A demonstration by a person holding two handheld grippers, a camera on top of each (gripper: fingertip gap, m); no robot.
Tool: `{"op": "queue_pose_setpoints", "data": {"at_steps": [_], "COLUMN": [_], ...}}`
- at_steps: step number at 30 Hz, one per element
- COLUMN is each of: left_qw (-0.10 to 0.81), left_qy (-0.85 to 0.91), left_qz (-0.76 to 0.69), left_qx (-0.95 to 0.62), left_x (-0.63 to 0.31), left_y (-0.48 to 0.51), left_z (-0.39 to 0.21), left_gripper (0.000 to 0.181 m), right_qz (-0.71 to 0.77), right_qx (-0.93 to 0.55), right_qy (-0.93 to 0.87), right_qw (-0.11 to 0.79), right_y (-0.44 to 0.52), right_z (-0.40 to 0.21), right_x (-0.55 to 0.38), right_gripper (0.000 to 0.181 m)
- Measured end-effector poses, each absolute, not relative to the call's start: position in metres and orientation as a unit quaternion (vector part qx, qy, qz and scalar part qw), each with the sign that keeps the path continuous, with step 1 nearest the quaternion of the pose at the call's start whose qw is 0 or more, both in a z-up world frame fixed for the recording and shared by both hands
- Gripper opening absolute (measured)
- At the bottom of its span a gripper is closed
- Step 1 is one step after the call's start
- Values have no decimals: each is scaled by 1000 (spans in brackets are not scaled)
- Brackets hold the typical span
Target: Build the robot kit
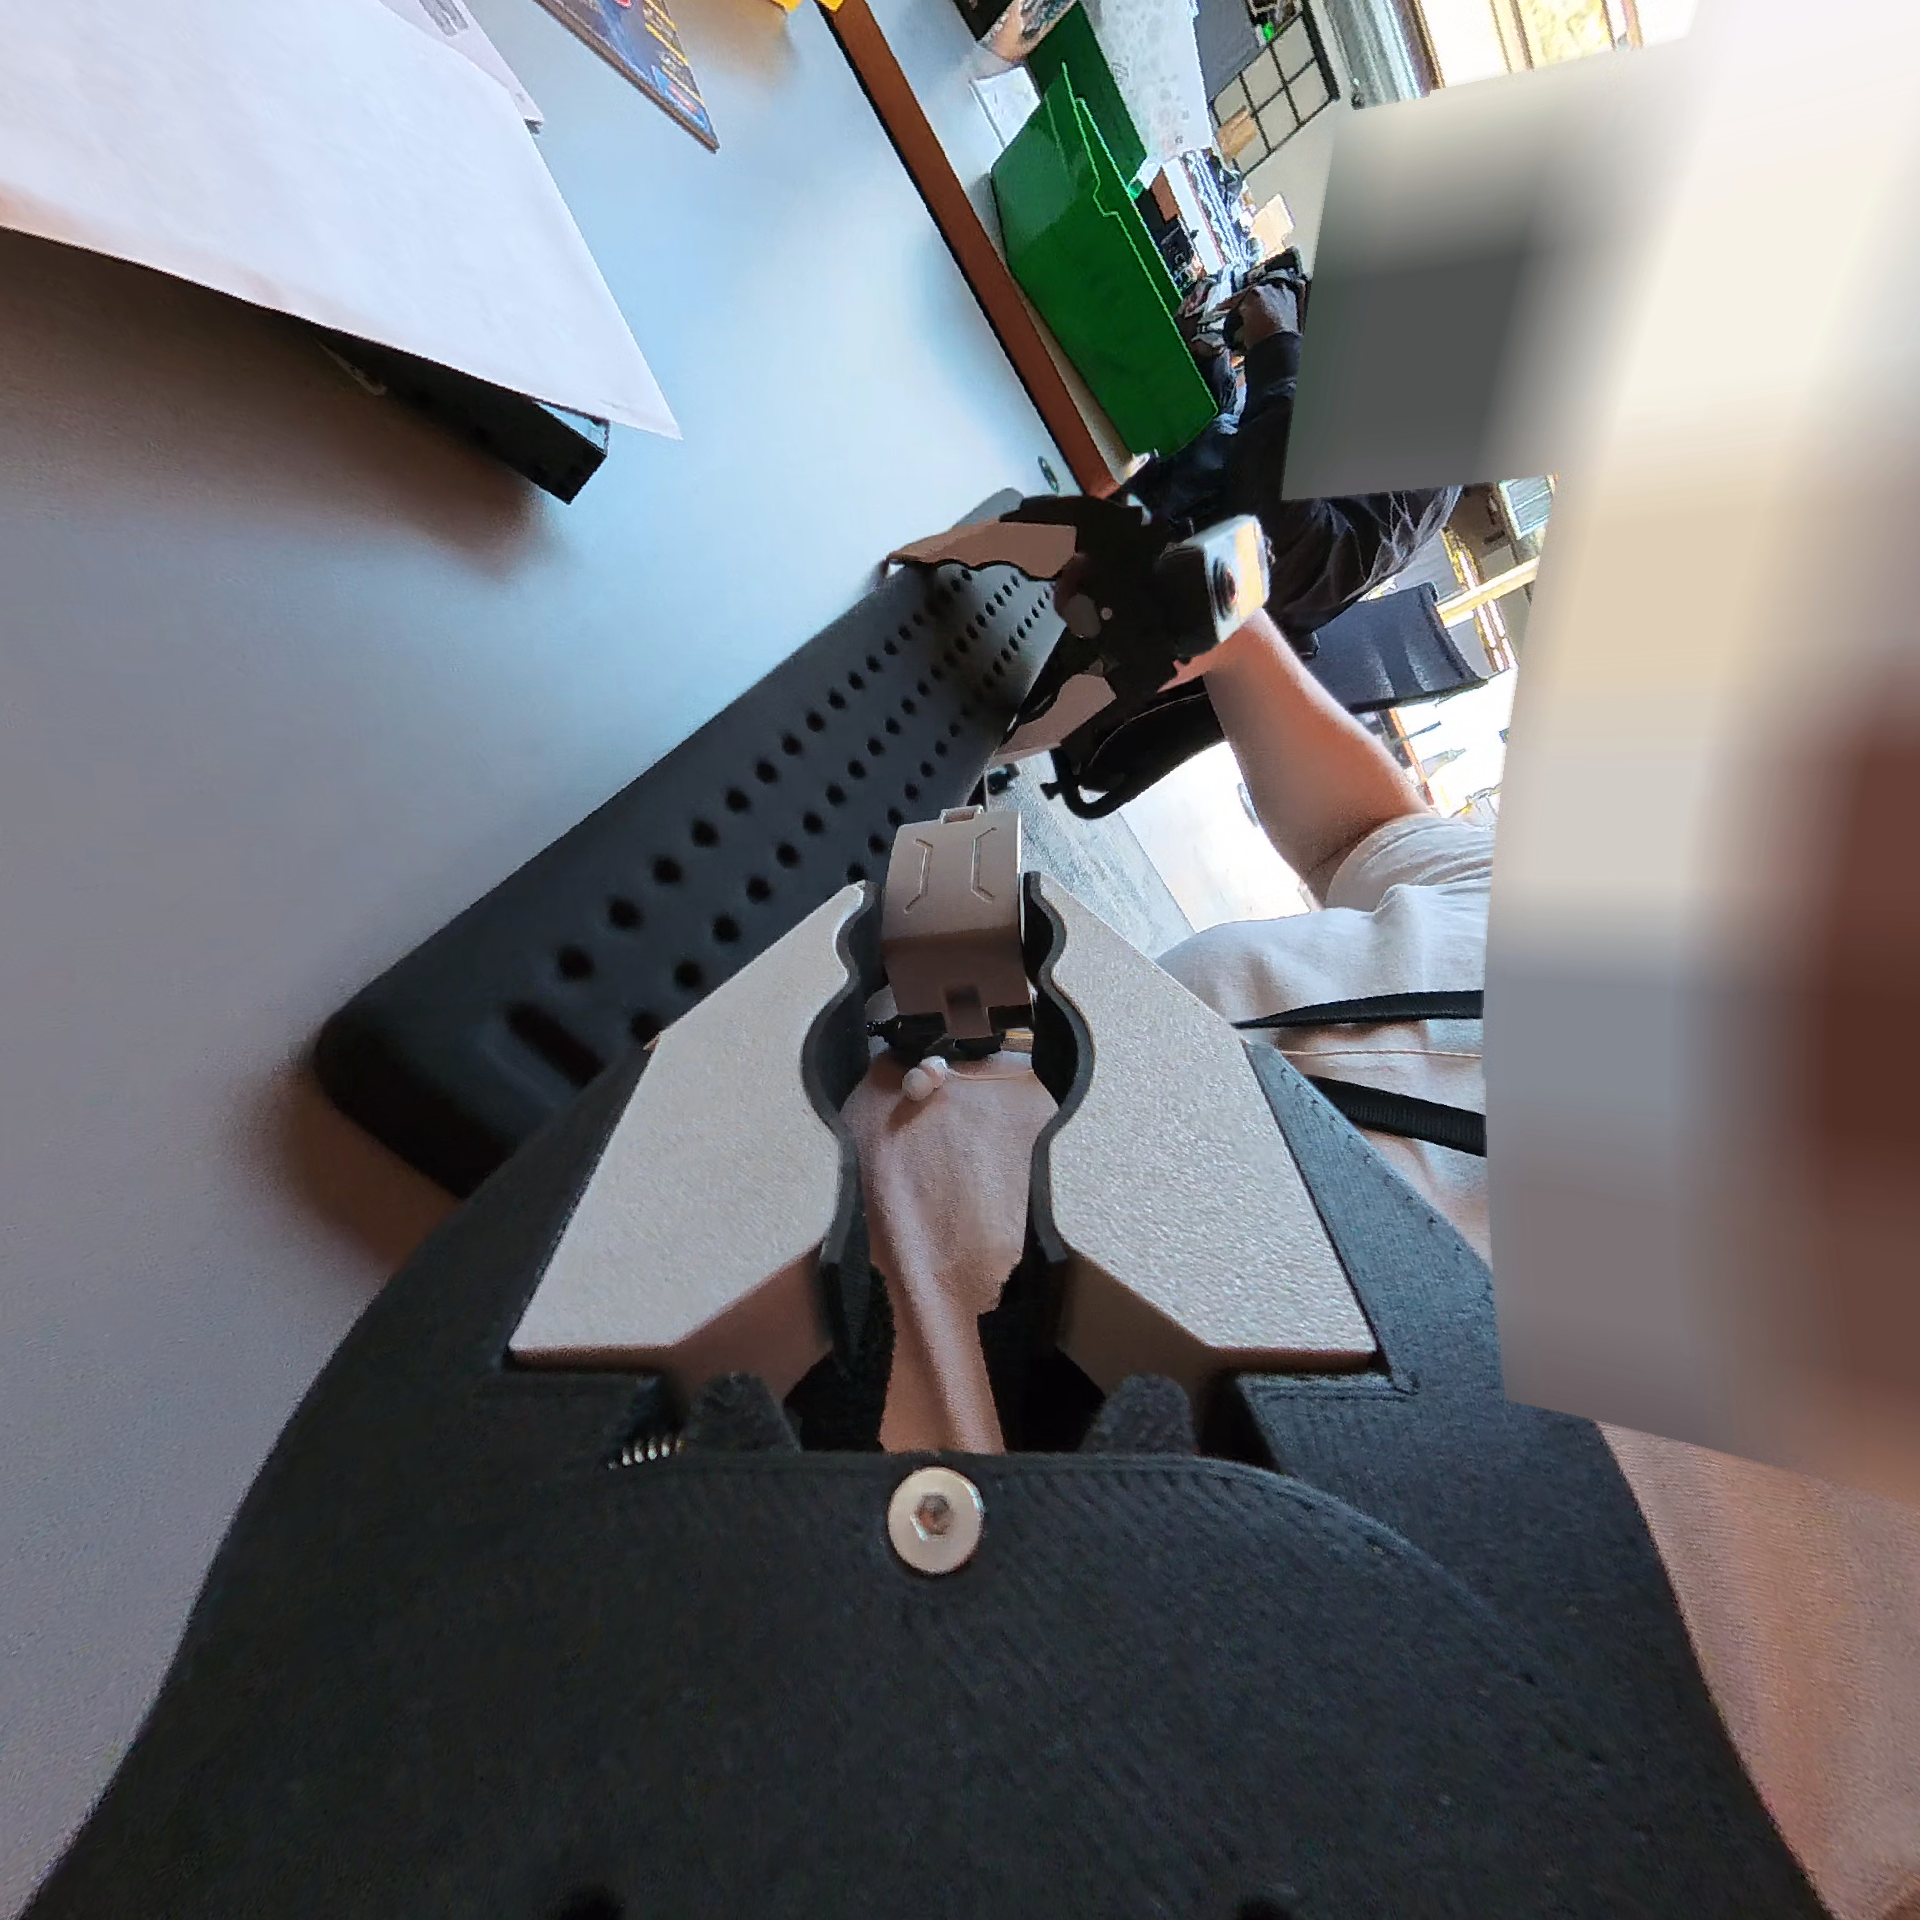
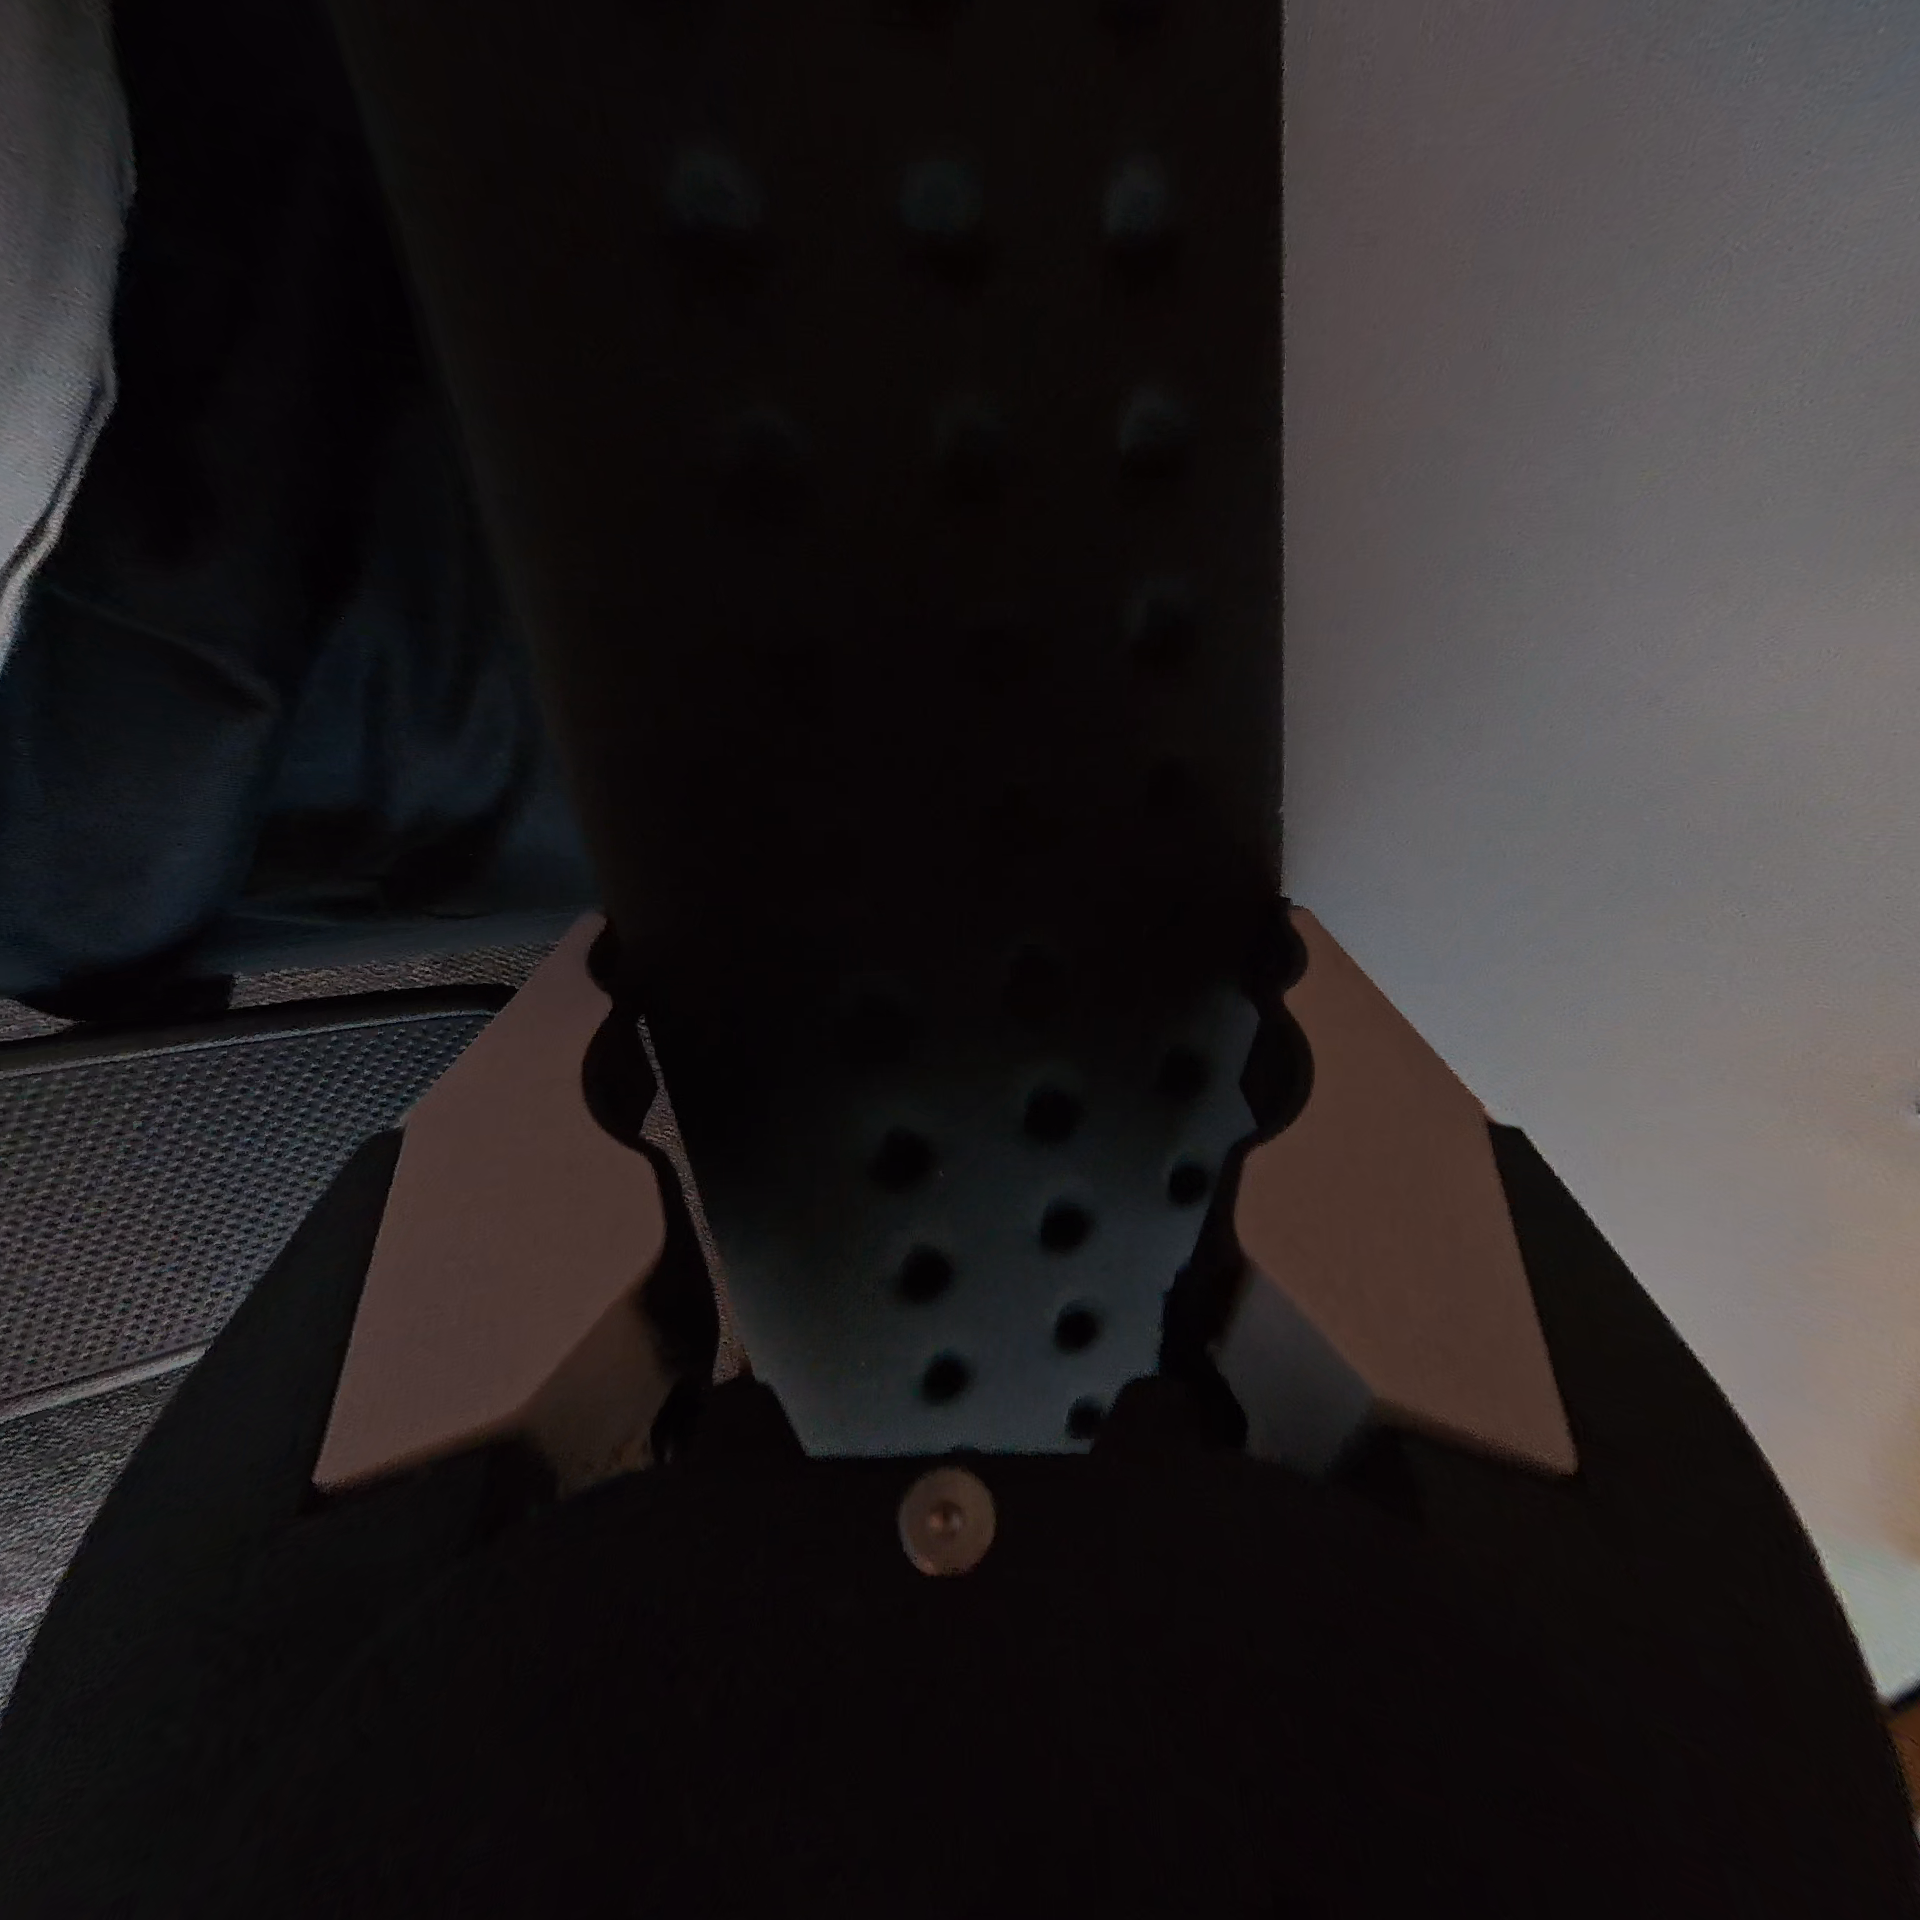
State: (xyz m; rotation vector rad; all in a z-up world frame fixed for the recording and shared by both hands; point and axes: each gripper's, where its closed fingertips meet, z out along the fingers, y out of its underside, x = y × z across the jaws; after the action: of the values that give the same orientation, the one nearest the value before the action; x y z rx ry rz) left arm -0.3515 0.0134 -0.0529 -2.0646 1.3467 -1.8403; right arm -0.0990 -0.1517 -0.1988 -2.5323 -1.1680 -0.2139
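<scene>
Left gripper (image 1: 951, 935) is clamped on a small grey clasp-like piece (image 1: 951, 904), jaws narrowed round it w/ only a thin gap each side. The piece sits right at the fingertips; a thin white cord w/ a little knot trails back from it between the fingers. Just beside it, on the left, lies a long black perforated strap (image 1: 748, 821), flat on the pale grey table (image 1: 260, 727) and running diagonally away toward the table's far edge. Whether clasp & strap are joined, can't tell.

Far end of the strap: the right gripper (image 1: 997, 623) has it, jaws either side of the strap near the table edge, w/ a person's bare forearm behind it. From the right wrist view, right gripper (image 2: 945, 1122) — fingers spread wide-ish, the perforated strap (image 2: 997, 1226) filling the space between them, both pads look in contact w/ its edges. V. dark there, so contact isn't certain.

Room around: table left of the strap is bare, good open stretch. Further off, well apart, a white sheet of paper (image 1: 312, 177) overhangs a black flat object (image 1: 488, 426). Table's brown far edge (image 1: 966, 239) runs diagonally top right, a green box (image 1: 1091, 270) just beyond it.
</scene>
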Motion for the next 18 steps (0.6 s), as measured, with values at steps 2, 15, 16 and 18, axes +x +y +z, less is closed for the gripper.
{"op": "queue_pose_setpoints", "data": {"at_steps": [2, 15, 16, 18], "left_qw": [36, 55, 57, 62], "left_qy": [444, 443, 439, 433], "left_qz": [-595, -601, -602, -604], "left_qx": [-669, -664, -664, -666], "left_x": [-354, -355, -354, -353], "left_y": [11, 18, 21, 27], "left_z": [-52, -46, -45, -44], "left_gripper": [25, 25, 25, 24], "right_qz": [-97, -95, -97, -59], "right_qx": [-892, -901, -899, -885], "right_qy": [-409, -376, -374, -373], "right_qw": [167, 192, 207, 273], "right_y": [-155, -141, -139, -130], "right_z": [-200, -203, -200, -183], "right_x": [-101, -98, -104, -133], "right_gripper": [116, 126, 124, 115]}}
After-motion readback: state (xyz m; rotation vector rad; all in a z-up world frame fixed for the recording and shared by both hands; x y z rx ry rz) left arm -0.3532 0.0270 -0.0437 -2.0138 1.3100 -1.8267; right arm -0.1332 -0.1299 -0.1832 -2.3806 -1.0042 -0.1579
